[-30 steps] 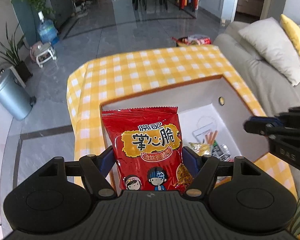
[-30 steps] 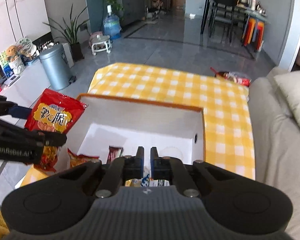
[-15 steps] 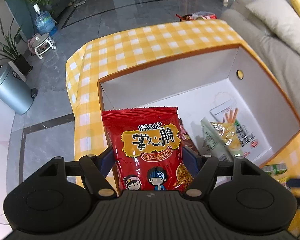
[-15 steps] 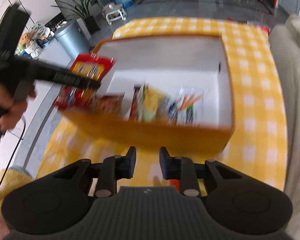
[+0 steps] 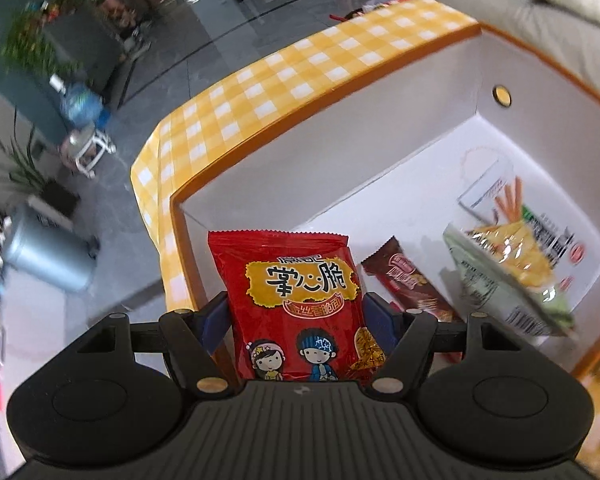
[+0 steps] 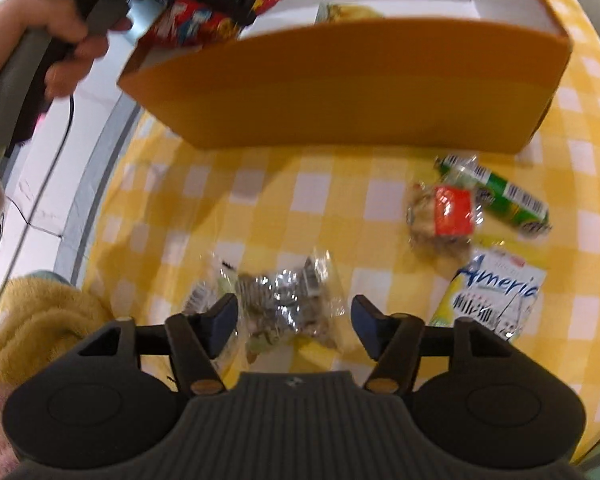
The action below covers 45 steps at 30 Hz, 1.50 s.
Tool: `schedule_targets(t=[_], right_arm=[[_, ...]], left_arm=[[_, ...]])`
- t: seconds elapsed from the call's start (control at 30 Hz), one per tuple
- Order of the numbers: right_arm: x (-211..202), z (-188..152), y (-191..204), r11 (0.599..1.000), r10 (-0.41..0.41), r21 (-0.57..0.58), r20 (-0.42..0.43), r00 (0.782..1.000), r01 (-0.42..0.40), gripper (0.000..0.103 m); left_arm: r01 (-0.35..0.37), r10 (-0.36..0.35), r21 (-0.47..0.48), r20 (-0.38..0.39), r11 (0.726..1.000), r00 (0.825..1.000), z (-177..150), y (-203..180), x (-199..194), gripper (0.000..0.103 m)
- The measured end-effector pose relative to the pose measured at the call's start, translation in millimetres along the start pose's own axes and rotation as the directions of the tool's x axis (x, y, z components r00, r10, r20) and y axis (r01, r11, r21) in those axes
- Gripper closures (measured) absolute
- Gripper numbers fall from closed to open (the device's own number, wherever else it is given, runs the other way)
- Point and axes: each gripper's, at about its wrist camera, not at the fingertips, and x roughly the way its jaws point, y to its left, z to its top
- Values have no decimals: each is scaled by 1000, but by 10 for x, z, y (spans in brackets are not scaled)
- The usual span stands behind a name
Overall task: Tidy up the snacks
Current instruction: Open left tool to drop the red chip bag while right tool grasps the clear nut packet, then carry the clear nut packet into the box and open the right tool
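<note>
My left gripper [image 5: 296, 312] is shut on a red snack bag [image 5: 300, 300] and holds it over the near left corner of the orange box [image 5: 320, 136] with white inside. In the box lie a brown bar [image 5: 412, 284], a yellow-green packet [image 5: 508, 280] and a white stick-biscuit pack [image 5: 496, 196]. My right gripper [image 6: 294, 318] is open, low over the checked table, its fingers on either side of a clear silver-foil snack bag [image 6: 288, 304]. The right wrist view also shows the box [image 6: 352, 80] and the left gripper holding the red bag [image 6: 204, 20].
On the yellow checked cloth [image 6: 292, 184] lie a clear pack with a red label [image 6: 444, 216], a green tube [image 6: 504, 196] and a white-yellow "America" packet [image 6: 492, 296]. A yellow towel [image 6: 40, 320] is at the left. A grey sofa [image 5: 520, 4] stands beyond the box.
My right gripper pulled back out of the box, dropped to the table in front of it and opened wide around the foil bag. My left gripper moved closer over the box, still holding the red bag.
</note>
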Motion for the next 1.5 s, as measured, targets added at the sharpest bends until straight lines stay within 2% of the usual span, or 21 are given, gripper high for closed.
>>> schedule_targets(t=[0.13,0.2,0.37,0.6,0.67,0.87,0.93,1.0,1.23,1.5], right_arm=[[105,-44,55,999,-27,-28,-21,999,27,35],[161,-27,72,999,-36,-29,-26,999,35,35],[272,11,101,999,-42,-29,-37,998,41,35],[306,28,149,998,-56,-29,-38,998,55,34],[333,26,159,998,-58,-26,-37,998,57,35],[413,24,185,999,-52,-15,-47,998,51,40],[419,20,188,999,-49,-10,-42,998,48,42],[409,16,195,999,-47,-7,-43,998,47,50],[353,-11,224,998,-64,-16,-23,998,64,54],[-188,107,192,996,-90,-7,109,990,91,54]], left_arm=[[-20,20,51,9,999,1000,-17,-56,52,20],[-37,35,76,25,996,999,-41,-81,49,15],[-68,60,151,58,986,997,-123,-161,17,13],[-128,102,193,138,973,985,-214,-227,-94,10],[-135,108,184,150,974,983,-221,-212,-133,10],[-94,71,116,184,989,980,-301,-45,-382,10],[-84,62,112,188,990,980,-349,-18,-473,10],[-75,54,107,192,991,980,-400,5,-560,10],[-18,14,19,183,1000,983,-561,128,-783,10],[35,-22,-64,192,997,981,-729,268,-980,10]])
